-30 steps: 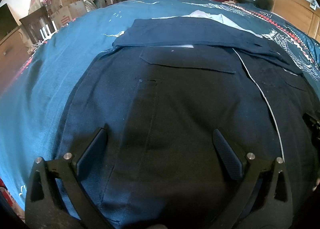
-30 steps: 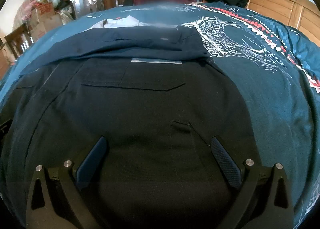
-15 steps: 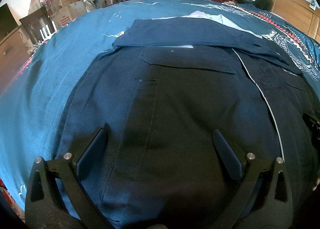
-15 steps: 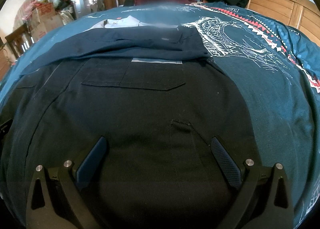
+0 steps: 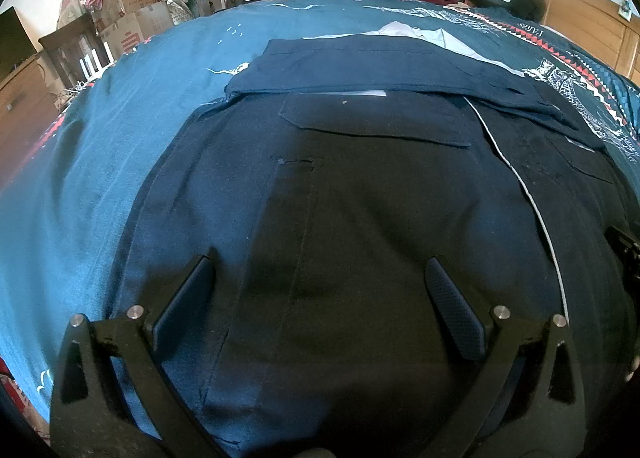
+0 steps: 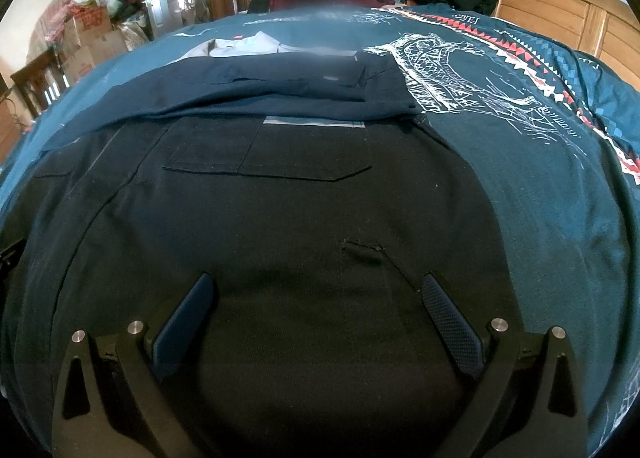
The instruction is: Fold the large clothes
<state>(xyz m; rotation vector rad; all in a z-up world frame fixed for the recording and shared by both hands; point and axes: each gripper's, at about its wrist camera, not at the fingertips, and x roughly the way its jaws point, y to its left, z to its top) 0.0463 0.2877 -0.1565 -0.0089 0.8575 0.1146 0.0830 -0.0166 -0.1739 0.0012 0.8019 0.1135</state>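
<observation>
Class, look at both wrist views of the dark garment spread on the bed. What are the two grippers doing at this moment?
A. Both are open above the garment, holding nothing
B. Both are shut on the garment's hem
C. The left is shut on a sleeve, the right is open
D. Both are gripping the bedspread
A: the left gripper and right gripper each have fingers spread wide over the dark garment, with no cloth pinched between them.

Nothing has visibly moved, so far as the fisheye shows
</observation>
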